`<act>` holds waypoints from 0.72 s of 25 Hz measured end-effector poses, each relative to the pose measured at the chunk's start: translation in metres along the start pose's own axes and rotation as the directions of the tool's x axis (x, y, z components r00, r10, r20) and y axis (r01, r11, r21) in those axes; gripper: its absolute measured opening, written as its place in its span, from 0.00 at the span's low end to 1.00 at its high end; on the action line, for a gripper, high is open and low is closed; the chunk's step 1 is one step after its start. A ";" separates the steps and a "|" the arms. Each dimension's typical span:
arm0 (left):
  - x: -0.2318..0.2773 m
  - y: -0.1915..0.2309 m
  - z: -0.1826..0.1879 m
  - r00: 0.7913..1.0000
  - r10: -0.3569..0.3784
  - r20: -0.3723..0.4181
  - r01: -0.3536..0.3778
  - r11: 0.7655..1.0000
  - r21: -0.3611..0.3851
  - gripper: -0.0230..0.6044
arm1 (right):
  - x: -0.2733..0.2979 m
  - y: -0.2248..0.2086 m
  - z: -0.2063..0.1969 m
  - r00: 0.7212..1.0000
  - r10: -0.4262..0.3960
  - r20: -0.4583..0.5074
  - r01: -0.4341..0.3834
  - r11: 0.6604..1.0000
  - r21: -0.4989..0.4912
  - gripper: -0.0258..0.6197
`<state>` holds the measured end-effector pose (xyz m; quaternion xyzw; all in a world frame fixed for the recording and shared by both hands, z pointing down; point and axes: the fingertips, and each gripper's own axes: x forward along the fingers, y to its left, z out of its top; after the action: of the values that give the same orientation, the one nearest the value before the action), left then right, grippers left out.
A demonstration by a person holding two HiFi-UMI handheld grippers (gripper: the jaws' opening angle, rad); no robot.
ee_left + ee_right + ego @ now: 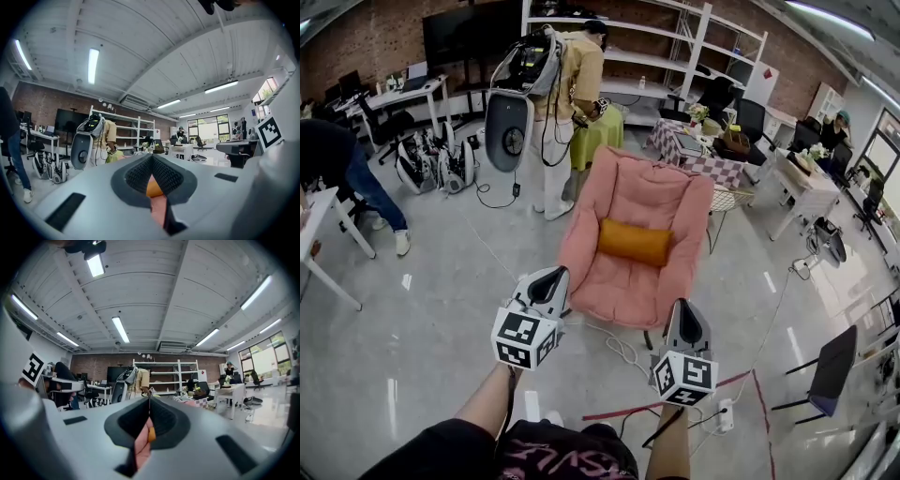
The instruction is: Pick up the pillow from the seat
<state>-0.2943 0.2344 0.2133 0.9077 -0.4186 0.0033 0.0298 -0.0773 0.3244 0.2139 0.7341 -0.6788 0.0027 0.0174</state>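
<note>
An orange pillow (pixel 635 241) lies across the seat of a pink padded chair (pixel 623 281) in the head view. My left gripper (pixel 551 279) hovers at the chair's front left edge, shut with nothing in it. My right gripper (pixel 687 326) hangs at the chair's front right corner, also shut and empty. Both stay short of the pillow. Through the left gripper's closed jaws (pixel 152 159) a slice of the orange pillow (pixel 153 188) and pink chair (pixel 160 211) shows. The right gripper view gives a thin strip of pillow (pixel 151 434) beside the pink chair (pixel 142 446) past the right gripper (pixel 149 401).
A person with a backpack rig (pixel 567 84) stands behind the chair by white shelves (pixel 675 37). A checked table (pixel 698 155) and white desk (pixel 802 187) stand to the right. Cables (pixel 623 352), red floor tape (pixel 675 398) and a power strip (pixel 727 415) lie near my feet.
</note>
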 end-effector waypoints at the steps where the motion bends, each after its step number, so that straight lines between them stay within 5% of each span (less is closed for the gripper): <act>1: -0.001 0.002 0.000 1.000 -0.003 0.003 0.003 1.000 -0.007 0.05 | -0.001 0.002 0.000 1.000 -0.003 0.001 0.003 1.000 -0.004 0.07; 18: 0.031 0.005 0.000 0.999 -0.040 0.028 0.040 0.999 -0.001 0.05 | 0.019 -0.022 0.002 0.998 -0.056 0.030 0.056 0.998 0.005 0.07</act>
<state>-0.2785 0.2076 0.2144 0.9159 -0.4005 -0.0102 0.0248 -0.0535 0.3072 0.2119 0.7527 -0.6582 -0.0077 0.0056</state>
